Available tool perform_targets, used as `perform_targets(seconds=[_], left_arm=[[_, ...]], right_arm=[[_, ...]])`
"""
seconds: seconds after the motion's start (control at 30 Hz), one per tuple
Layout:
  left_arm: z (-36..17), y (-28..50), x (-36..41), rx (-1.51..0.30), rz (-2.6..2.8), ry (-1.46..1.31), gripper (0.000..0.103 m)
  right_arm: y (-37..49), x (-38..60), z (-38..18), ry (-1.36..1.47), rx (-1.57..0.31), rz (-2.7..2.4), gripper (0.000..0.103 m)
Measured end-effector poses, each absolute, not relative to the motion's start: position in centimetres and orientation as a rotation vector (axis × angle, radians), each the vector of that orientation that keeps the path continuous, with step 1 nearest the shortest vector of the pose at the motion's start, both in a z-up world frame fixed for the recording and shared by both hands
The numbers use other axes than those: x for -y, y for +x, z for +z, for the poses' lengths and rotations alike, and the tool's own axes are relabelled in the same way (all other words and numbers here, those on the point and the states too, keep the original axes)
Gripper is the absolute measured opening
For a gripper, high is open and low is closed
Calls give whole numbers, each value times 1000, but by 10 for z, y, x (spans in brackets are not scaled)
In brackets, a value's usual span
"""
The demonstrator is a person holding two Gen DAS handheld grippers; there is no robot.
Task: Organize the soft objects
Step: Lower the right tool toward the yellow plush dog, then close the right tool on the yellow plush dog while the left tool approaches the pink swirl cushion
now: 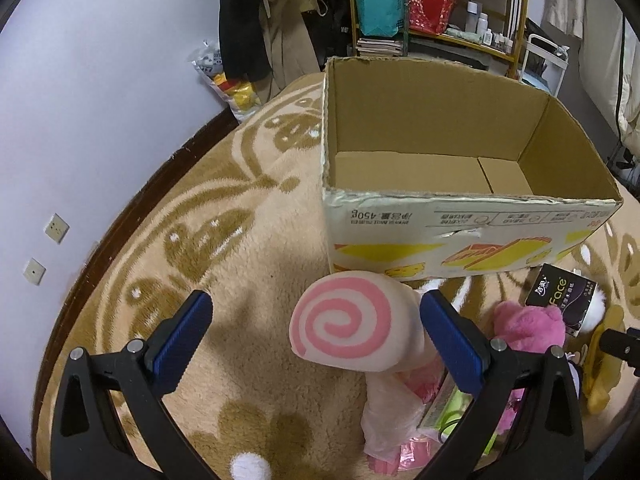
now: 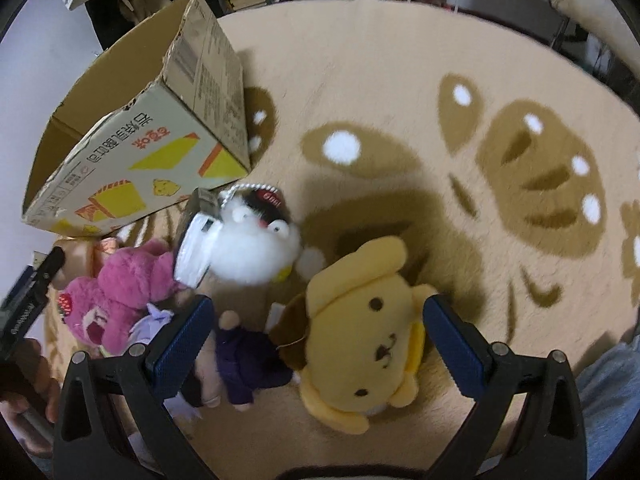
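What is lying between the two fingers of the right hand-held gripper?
In the right wrist view, the yellow dog plush lies between the open right hand-held gripper's fingers, with a small purple-dressed doll beside its left finger.

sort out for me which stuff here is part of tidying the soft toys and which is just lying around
Part of the job:
cardboard box
pink swirl cushion
yellow dog plush
pink bear plush
white fluffy plush

Just lying about:
black tissue pack
patterned rug
shelf of books and bottles
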State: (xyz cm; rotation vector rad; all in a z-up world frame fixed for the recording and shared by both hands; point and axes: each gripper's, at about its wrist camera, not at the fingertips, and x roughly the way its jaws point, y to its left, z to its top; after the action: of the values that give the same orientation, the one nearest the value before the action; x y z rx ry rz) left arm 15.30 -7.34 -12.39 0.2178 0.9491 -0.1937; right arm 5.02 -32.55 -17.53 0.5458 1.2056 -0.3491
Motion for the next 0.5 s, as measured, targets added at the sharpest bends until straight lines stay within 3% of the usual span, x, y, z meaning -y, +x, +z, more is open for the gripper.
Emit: perform_targets(seconds=[0.13, 0.23, 0.33, 0.5], left_arm=[[-127, 153, 71, -950, -191, 213, 102], [-129, 152, 74, -951, -184, 228, 102], [-131, 151, 76, -949, -169, 248, 102], [-132, 151, 76, -956, -170, 250, 102]], right_arm=[[46, 326, -185, 538, -1224, -350, 102], [48, 324, -188, 520, -1237, -353, 94], [51, 321, -190, 453, -1247, -356, 76], [56, 315, -199, 407, -1272, -357, 73]])
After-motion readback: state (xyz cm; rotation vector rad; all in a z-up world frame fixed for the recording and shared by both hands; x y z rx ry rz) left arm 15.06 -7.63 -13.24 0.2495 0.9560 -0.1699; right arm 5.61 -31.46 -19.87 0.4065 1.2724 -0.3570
